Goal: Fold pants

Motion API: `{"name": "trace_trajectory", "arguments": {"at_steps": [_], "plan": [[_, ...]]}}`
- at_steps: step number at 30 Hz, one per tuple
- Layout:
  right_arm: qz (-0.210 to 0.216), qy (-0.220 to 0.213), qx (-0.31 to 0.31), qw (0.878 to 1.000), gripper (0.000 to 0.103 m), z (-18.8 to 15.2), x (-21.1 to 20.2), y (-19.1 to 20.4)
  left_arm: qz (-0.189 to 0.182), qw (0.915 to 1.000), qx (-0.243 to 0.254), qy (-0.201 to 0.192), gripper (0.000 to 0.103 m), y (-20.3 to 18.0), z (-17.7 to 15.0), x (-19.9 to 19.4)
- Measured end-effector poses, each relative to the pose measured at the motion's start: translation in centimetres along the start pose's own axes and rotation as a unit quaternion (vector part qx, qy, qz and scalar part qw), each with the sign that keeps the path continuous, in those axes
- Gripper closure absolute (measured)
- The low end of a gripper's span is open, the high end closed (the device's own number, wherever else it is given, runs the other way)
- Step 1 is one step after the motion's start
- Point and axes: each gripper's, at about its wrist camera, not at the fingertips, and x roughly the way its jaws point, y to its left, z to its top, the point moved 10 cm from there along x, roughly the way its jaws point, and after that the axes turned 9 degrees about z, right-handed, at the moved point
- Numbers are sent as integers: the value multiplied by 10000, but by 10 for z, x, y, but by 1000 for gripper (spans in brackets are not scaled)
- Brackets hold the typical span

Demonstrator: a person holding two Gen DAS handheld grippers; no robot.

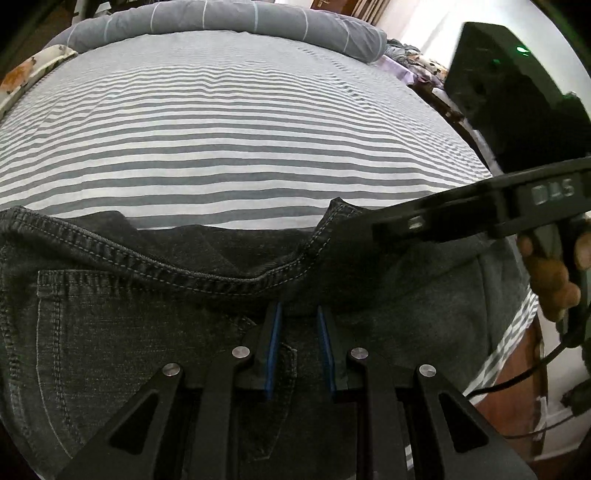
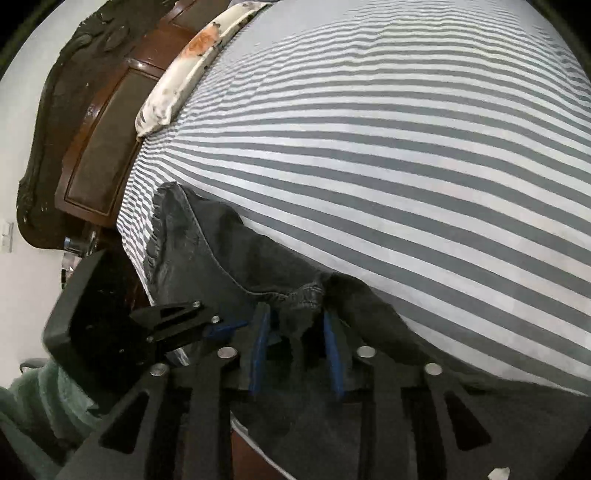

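Note:
Dark grey denim pants (image 1: 140, 317) lie at the near edge of a grey-and-white striped bed (image 1: 236, 147); a back pocket and stitched seams show. My left gripper (image 1: 298, 314) hovers low over the denim with its blue-padded jaws parted and nothing between them. The right gripper's body reaches in from the right in the left wrist view (image 1: 480, 218), over the pants' far edge. In the right wrist view the pants (image 2: 207, 254) stretch away to the left, and my right gripper (image 2: 295, 321) stands with jaws parted around a bunched denim fold (image 2: 303, 295). The left gripper shows at the left there (image 2: 218, 326).
A grey striped bolster (image 1: 229, 18) lies along the bed's far end. A floral pillow (image 2: 184, 66) sits by the dark wooden headboard (image 2: 107, 140). The bed's edge and floor lie at the lower right of the left wrist view (image 1: 517, 354).

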Motion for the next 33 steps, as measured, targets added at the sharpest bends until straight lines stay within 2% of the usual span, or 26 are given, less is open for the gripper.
{"name": "trace_trajectory", "arguments": {"at_steps": [2, 4, 6, 9, 12, 15, 18, 21, 22, 24, 25, 29, 33], "plan": [[-43, -87, -70, 9999, 94, 2, 3, 4, 24, 10000, 75, -58, 81, -1, 0, -3], [-142, -299, -245, 9992, 95, 10, -4, 10, 89, 9995, 117, -262, 81, -1, 5, -13], [-231, -639, -344, 9971, 96, 22, -21, 12, 228, 9972, 153, -694, 81, 1, 15, -30], [-256, -1107, -216, 9933, 96, 48, -43, 6, 263, 9942, 52, -1042, 81, 7, 27, -49], [-333, -1390, 66, 9897, 97, 77, -51, -17, 358, 9947, 42, -963, 81, 13, 27, -46], [-621, -1298, 138, 9895, 97, 90, -37, -38, 489, 9962, 71, -715, 81, 17, 15, -33], [-969, -1124, 147, 9888, 97, 89, -16, -59, 622, 9970, 96, -453, 81, 22, 2, -21], [-947, -1215, 387, 9873, 95, 87, -14, -66, 646, 9974, 67, -297, 81, 26, -7, -8], [-922, -1274, 467, 9865, 91, 86, -17, -65, 631, 9975, 53, -301, 81, 26, -7, -8], [-1171, -1550, 422, 9800, 69, 84, -35, -62, 650, 9975, 52, -287, 81, 28, -4, -8], [-1263, -1668, 359, 9772, 68, 83, -42, -59, 668, 9973, 67, -292, 81, 28, -4, -8], [-933, -1915, 173, 9769, 68, 59, -63, -26, 787, 9964, 116, -293, 81, 25, -3, -10], [-869, -1620, 65, 9829, 68, 18, -54, -18, 826, 9954, 229, -425, 81, 18, -2, -18]]}}
